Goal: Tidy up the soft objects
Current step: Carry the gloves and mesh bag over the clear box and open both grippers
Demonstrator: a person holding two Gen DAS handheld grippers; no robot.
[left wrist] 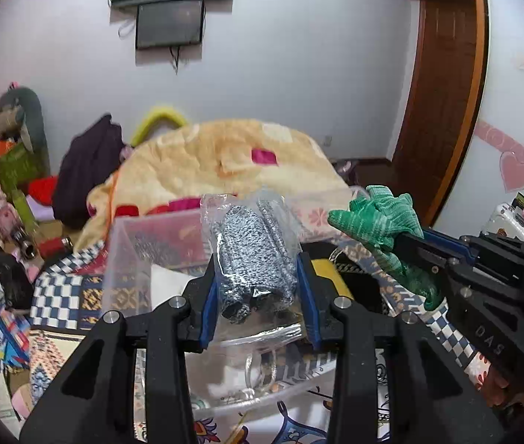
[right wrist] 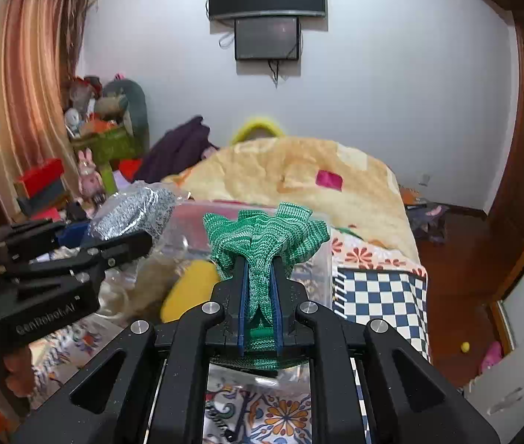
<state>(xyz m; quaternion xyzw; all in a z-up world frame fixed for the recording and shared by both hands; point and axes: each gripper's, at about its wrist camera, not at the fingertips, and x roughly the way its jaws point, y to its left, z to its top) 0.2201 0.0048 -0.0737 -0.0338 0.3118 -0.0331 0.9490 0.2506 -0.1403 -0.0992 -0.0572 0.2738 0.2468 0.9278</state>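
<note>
My left gripper (left wrist: pixel 257 273) is shut on a clear plastic bag of grey speckled knit fabric (left wrist: pixel 254 255), held up above a clear plastic bin (left wrist: pixel 128 244). The bag also shows at the left of the right wrist view (right wrist: pixel 136 214). My right gripper (right wrist: pixel 260 285) is shut on a bunched green knit cloth (right wrist: pixel 265 233), held above the same bin (right wrist: pixel 321 259). In the left wrist view the right gripper (left wrist: pixel 406 240) comes in from the right with the green cloth (left wrist: pixel 376 218). A yellow soft object (right wrist: pixel 191 288) lies in the bin.
The bin stands on a patterned checkered bedcover (right wrist: pixel 380 296). A beige blanket (right wrist: pixel 298 177) is heaped behind it. Toys and boxes (left wrist: pixel 6 192) crowd the left side. A wooden door (left wrist: pixel 443 92) is at the right, and screens (right wrist: pixel 265 11) hang on the wall.
</note>
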